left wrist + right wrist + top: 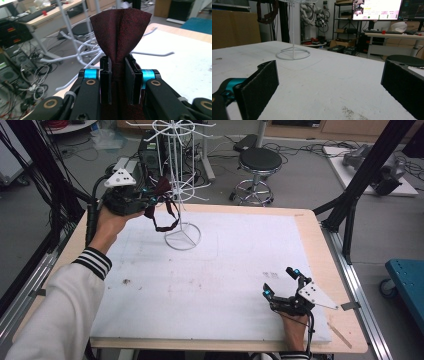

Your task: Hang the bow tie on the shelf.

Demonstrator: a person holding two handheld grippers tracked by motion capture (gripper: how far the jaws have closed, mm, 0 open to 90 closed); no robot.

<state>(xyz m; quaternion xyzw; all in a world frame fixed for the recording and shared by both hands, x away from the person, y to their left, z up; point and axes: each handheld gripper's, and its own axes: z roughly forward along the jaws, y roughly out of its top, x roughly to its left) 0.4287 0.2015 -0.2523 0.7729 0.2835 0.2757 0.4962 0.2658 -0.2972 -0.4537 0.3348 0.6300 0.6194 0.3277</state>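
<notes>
From the high view we see the left hand-held gripper [145, 202] raised over the far left corner of the tabletop [310, 227], its jaws clamped on a dark red bow tie [162, 187]. The tie's strap [167, 222] hangs in a loop below it, just beside the pole of the white wire rack [181, 185], whose ring base rests on the white mat [210, 275]. The right hand-held gripper [281, 282] rests near the right front corner of the mat, jaws apart, well away from the tie. A black stool [259, 160] stands on the floor beyond the tabletop.

In the left gripper view, we find the bow tie [120, 32] pinched between the two pads, fanning out above them, with the rack's white arms [150, 53] close behind.

In the right gripper view, the jaws of the right hand-held gripper [329, 82] stand wide with bare mat between them. The rack's base [293, 53] sits farther off, the strap [268, 12] dangling above. A monitor [377, 9] glows in the background; its writing is too small to read.
</notes>
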